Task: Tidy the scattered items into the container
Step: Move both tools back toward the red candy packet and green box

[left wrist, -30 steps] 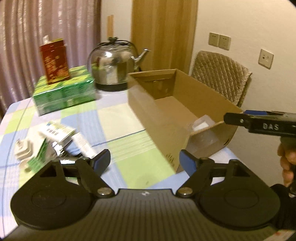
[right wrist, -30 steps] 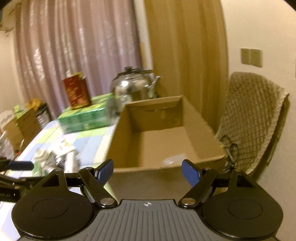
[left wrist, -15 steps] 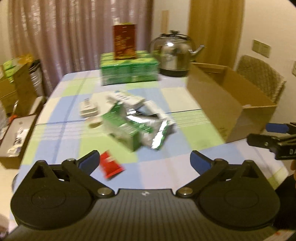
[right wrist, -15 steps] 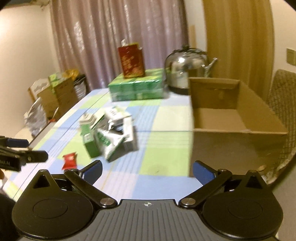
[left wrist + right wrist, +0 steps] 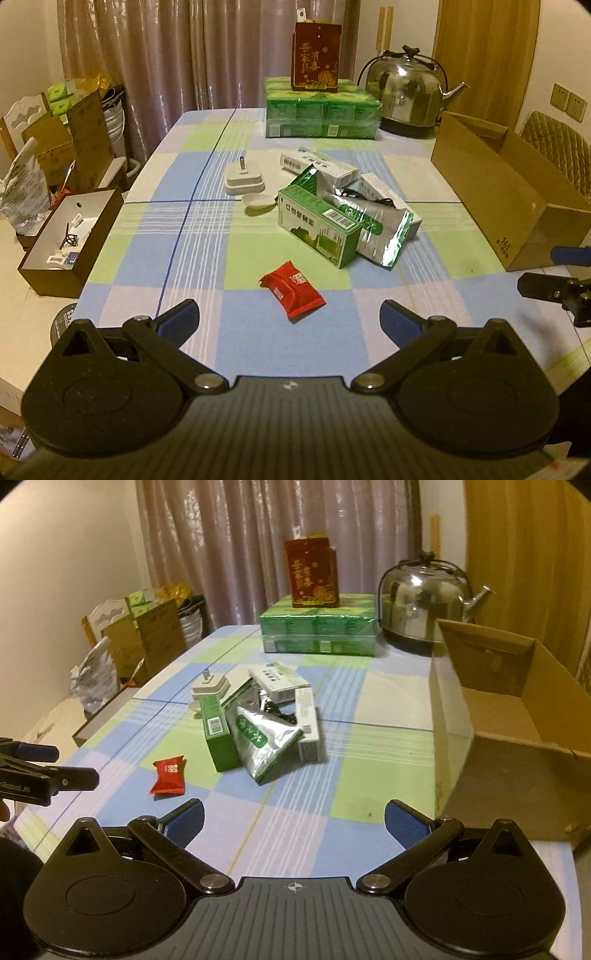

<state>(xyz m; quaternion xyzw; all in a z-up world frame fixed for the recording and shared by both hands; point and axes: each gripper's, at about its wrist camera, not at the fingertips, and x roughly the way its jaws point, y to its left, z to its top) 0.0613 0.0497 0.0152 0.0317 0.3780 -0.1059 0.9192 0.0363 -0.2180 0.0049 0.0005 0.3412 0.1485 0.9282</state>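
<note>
While both claws hang empty over near table edge [image 5: 207, 122], I read task as barely begun. Left claw [image 5: 290, 319] spread wide, red packet [image 5: 291, 290] just ahead. Centre: charger [image 5: 245, 179], green box [image 5: 319, 230], foil pouch [image 5: 373, 225], white boxes all loose. Right claw [image 5: 293, 821] spread wide. Far right: cardboard box [image 5: 506, 716], visible floor bare.

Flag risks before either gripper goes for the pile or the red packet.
1. The silver foil pouch leans on the green box and the white box; pulling one will likely shift the others.
2. The red packet lies flat on the tablecloth, so the open left gripper may snag cloth.
3. The cardboard box sits near the table's corner; a nudge could push it off.
</note>
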